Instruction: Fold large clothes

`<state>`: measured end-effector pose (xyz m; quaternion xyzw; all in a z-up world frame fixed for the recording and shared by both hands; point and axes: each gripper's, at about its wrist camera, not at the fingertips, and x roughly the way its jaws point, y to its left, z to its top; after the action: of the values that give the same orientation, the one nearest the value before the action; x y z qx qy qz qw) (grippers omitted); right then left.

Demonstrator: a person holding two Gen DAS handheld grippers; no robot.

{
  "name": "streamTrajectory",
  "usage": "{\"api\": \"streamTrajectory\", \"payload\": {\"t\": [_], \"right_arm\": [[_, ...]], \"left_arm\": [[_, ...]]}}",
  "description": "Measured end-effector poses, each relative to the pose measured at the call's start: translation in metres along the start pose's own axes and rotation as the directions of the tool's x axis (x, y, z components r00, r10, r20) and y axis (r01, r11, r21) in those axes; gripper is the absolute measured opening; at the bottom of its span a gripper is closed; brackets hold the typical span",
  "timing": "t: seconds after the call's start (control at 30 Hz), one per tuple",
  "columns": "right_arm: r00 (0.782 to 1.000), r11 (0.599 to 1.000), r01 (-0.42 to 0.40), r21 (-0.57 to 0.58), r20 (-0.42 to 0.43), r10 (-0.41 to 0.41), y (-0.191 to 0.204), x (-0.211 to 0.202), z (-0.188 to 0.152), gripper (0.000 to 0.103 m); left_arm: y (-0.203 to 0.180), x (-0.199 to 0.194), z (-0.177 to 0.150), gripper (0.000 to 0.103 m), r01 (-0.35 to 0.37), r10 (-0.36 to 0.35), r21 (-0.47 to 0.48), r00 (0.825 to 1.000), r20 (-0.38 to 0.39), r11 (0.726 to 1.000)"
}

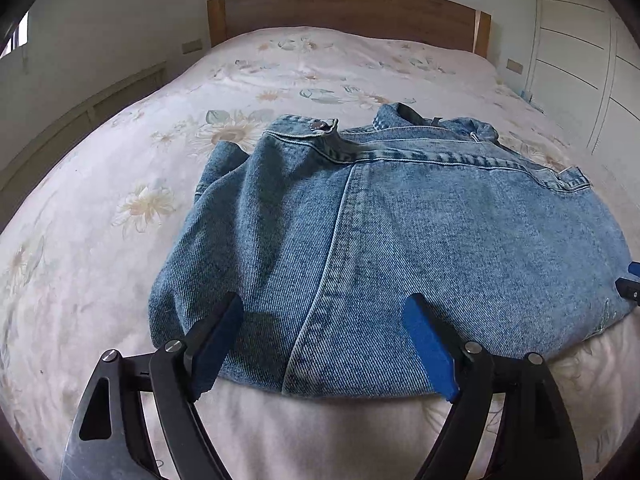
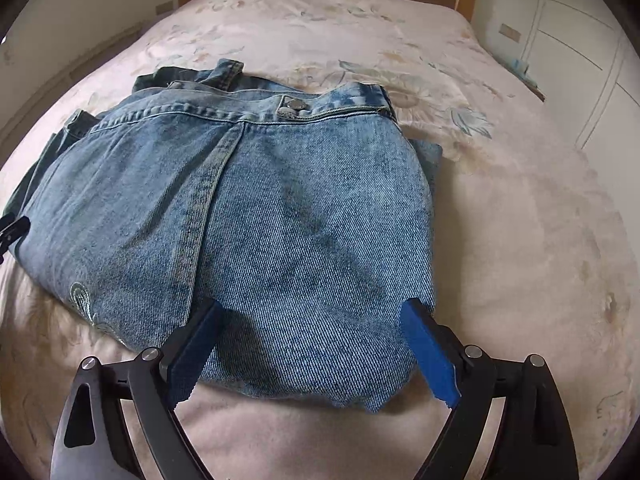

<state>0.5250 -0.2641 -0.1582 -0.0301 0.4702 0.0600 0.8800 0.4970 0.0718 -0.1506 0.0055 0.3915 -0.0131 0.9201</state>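
Note:
A folded blue denim jacket (image 1: pixel 400 240) lies on the bed, hem band with a metal snap on top at the far side. It also shows in the right wrist view (image 2: pixel 280 220). My left gripper (image 1: pixel 324 312) is open, its blue-padded fingers spread over the jacket's near left edge, holding nothing. My right gripper (image 2: pixel 312 316) is open over the jacket's near right edge, also holding nothing. The right gripper's tip shows at the right edge of the left wrist view (image 1: pixel 630 284). The left gripper's tip shows at the left edge of the right wrist view (image 2: pixel 12 232).
The bed has a pale floral cover (image 1: pixel 120 208) and a wooden headboard (image 1: pixel 344 12) at the far end. White wardrobe doors (image 1: pixel 580 60) stand to the right, a wall with a low ledge (image 1: pixel 80 120) to the left.

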Motion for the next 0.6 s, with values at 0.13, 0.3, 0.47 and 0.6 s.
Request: {"api": "streamTrajectory", "payload": {"t": [0.13, 0.3, 0.47, 0.6], "right_arm": [[1.0, 1.0, 0.001, -0.005, 0.0, -0.001, 0.0, 0.0, -0.001, 0.09], [1.0, 1.0, 0.001, -0.012, -0.005, -0.001, -0.001, -0.002, -0.003, 0.09], [1.0, 1.0, -0.001, -0.006, -0.008, 0.001, -0.002, -0.003, -0.008, 0.092], [1.0, 1.0, -0.009, 0.01, -0.015, 0.009, -0.005, -0.003, -0.012, 0.092]], "left_arm": [[-0.002, 0.002, -0.001, 0.081, -0.008, 0.008, 0.005, 1.0, -0.003, 1.0], [-0.001, 0.003, -0.002, 0.085, -0.012, 0.012, 0.002, 1.0, -0.011, 1.0], [0.001, 0.005, -0.004, 0.093, -0.014, 0.014, -0.011, 1.0, -0.02, 1.0], [0.006, 0.009, -0.006, 0.101, -0.01, 0.009, -0.042, 0.999, -0.043, 0.999]]}}
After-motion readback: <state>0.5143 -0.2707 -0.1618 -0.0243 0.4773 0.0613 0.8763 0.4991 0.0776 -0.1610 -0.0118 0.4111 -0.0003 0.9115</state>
